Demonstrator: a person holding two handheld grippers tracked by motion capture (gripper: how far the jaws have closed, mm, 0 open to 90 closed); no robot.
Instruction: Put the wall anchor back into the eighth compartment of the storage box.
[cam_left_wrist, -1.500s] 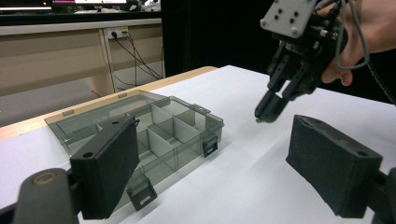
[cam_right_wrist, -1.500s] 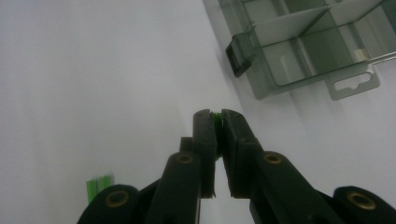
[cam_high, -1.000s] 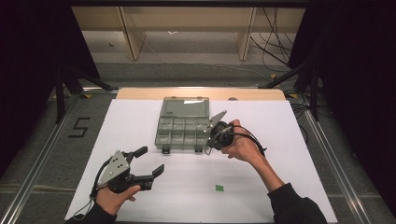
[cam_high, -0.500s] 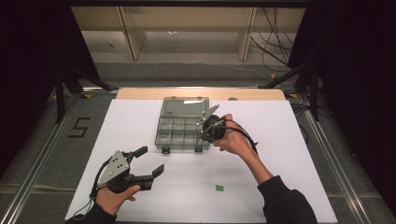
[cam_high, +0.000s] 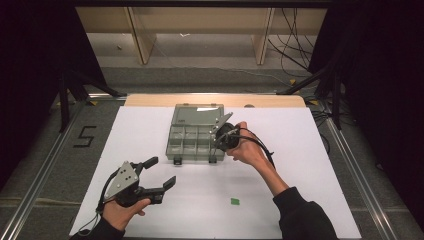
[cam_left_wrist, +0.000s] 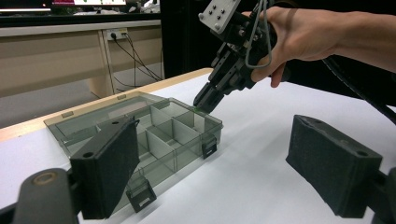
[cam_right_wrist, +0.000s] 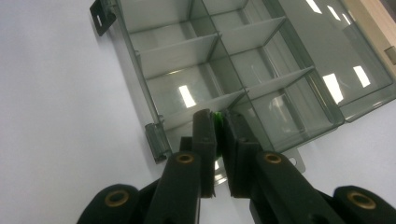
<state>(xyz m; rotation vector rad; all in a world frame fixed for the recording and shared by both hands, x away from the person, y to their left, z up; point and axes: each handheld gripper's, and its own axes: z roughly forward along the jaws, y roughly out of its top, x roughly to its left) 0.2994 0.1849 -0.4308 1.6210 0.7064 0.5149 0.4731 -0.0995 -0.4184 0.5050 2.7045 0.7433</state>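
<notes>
Over the near right corner of the open box (cam_high: 192, 137), the right gripper (cam_high: 218, 134) points down with its jaws pressed together on a small green piece (cam_right_wrist: 216, 116); a sliver of green shows between the tips in the right gripper view, and a green glint (cam_left_wrist: 196, 109) sits at the tips in the left gripper view. The tips hang just above the box's corner compartment (cam_right_wrist: 275, 116), close to its rim; whether they touch the rim cannot be told. The box is clear grey plastic, divided into small compartments, its lid (cam_high: 197, 114) folded flat on the far side. Two dark latches (cam_high: 177, 160) hang from its near wall. The box lies on a white sheet (cam_high: 300, 150) covering the table. Well short of the box, toward the person, the left gripper (cam_high: 162, 172) is held low over the sheet with its jaws wide apart and nothing between them. A second green piece (cam_high: 235, 201) lies on the sheet, well apart from the box and to the right of the left gripper.
</notes>
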